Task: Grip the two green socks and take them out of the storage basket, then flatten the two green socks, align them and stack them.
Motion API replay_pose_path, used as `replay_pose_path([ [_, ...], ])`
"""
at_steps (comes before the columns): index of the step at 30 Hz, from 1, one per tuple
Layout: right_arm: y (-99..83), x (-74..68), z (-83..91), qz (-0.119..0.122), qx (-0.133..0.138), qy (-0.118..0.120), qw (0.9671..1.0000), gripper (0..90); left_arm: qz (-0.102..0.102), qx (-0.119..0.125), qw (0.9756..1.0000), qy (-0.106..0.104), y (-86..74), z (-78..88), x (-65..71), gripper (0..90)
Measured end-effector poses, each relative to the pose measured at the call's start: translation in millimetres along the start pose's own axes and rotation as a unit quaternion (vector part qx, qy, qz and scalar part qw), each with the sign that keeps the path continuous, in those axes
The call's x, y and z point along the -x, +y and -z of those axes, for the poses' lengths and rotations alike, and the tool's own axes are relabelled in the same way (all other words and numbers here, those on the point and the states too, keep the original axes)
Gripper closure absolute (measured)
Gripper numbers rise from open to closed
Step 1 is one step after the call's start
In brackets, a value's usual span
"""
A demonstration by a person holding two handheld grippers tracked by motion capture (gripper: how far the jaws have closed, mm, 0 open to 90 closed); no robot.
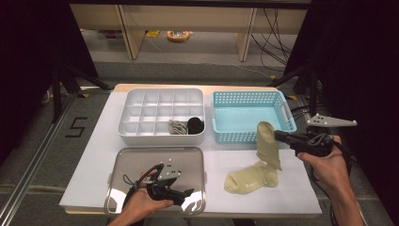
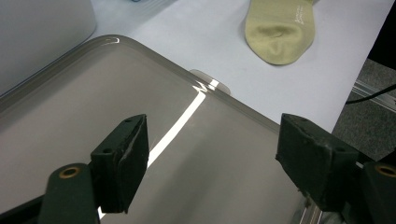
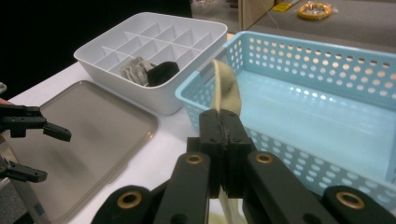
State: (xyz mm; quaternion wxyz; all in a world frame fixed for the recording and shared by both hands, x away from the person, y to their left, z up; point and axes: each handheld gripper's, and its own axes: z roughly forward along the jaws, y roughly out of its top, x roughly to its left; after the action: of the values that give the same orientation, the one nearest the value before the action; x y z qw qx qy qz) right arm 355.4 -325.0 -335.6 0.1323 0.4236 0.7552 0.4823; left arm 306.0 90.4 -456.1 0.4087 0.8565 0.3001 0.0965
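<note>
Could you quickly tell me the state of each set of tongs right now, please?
Left tongs: open, holding nothing, above the grey metal tray.
Right tongs: shut on the olive-green fabric sock.

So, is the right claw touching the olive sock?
Touching. In the right gripper view, the right claw is shut on the cuff of the olive sock; the fabric comes out between its closed jaws.

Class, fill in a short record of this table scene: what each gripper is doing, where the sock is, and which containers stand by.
Right gripper: shut on olive sock, cuff lifted, foot on the table
Left gripper: open, over the metal tray, holding nothing
Divided white box: grey sock and black sock in front compartments
Blue basket: nothing inside
</note>
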Motion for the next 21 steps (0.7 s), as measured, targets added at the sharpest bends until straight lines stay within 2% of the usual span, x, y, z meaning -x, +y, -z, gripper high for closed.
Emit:
replay_pose_path([
  [2, -4.7, 4.1, 0.2, 0.004, 0.004, -0.006, 1.0000, 89.7, 0.002, 0.000, 1.0000, 0.001, -0.3, 0.0, 0.3, 24.7],
  [4, -10.6, 5.0, 0.8, -0.014, 0.008, -0.002, 0.9999, 89.7, 0.007, 0.000, 1.0000, -0.001, -0.9, -0.1, 0.9, 24.7],
  [5, -12.0, 6.8, 0.8, -0.003, 0.009, -0.008, 0.9999, 89.7, 0.005, 0.001, 1.0000, 0.000, -0.8, 0.4, 1.0, 24.7],
  [6, -14.5, 5.0, 1.5, -0.014, 0.003, -0.007, 0.9999, 89.7, 0.006, 0.003, 1.0000, 0.001, -0.8, 0.5, 1.1, 24.7],
  [7, -15.4, 7.1, 1.3, 0.001, 0.009, -0.010, 0.9999, 89.7, -0.001, 0.001, 1.0000, 0.000, -0.7, 1.4, -0.1, 24.6],
  [10, -20.3, 9.2, 1.9, -0.011, 0.013, -0.014, 0.9998, 89.7, 0.009, 0.000, 0.9999, 0.004, -2.7, 0.6, -0.3, 24.7],
  [13, -21.6, 11.1, 3.2, -0.014, 0.008, -0.021, 0.9997, 89.7, 0.000, 0.000, 1.0000, 0.002, -1.8, 1.2, -0.4, 24.7],
  [14, -21.6, 13.0, 3.4, -0.005, 0.011, -0.021, 0.9997, 89.7, 0.004, 0.003, 1.0000, 0.001, -1.4, 1.0, 0.3, 24.6],
  [17, -20.2, 12.6, 5.5, -0.013, 0.009, -0.024, 0.9996, 89.7, 0.005, 0.004, 1.0000, 0.001, -0.6, 1.1, 0.0, 24.7],
  [18, -18.8, 12.0, 7.1, -0.019, 0.010, -0.024, 0.9995, 89.7, -0.005, -0.004, 1.0000, 0.005, -0.2, 1.8, -1.7, 24.7],
  [20, -16.6, 14.8, 8.8, -0.001, 0.012, -0.029, 0.9995, 89.7, -0.001, 0.001, 1.0000, 0.003, 0.1, 0.5, -1.1, 24.7],
  [21, -16.5, 13.9, 9.6, -0.007, 0.009, -0.032, 0.9994, 89.7, -0.001, 0.000, 1.0000, 0.002, 0.2, 0.5, -0.6, 24.7],
])
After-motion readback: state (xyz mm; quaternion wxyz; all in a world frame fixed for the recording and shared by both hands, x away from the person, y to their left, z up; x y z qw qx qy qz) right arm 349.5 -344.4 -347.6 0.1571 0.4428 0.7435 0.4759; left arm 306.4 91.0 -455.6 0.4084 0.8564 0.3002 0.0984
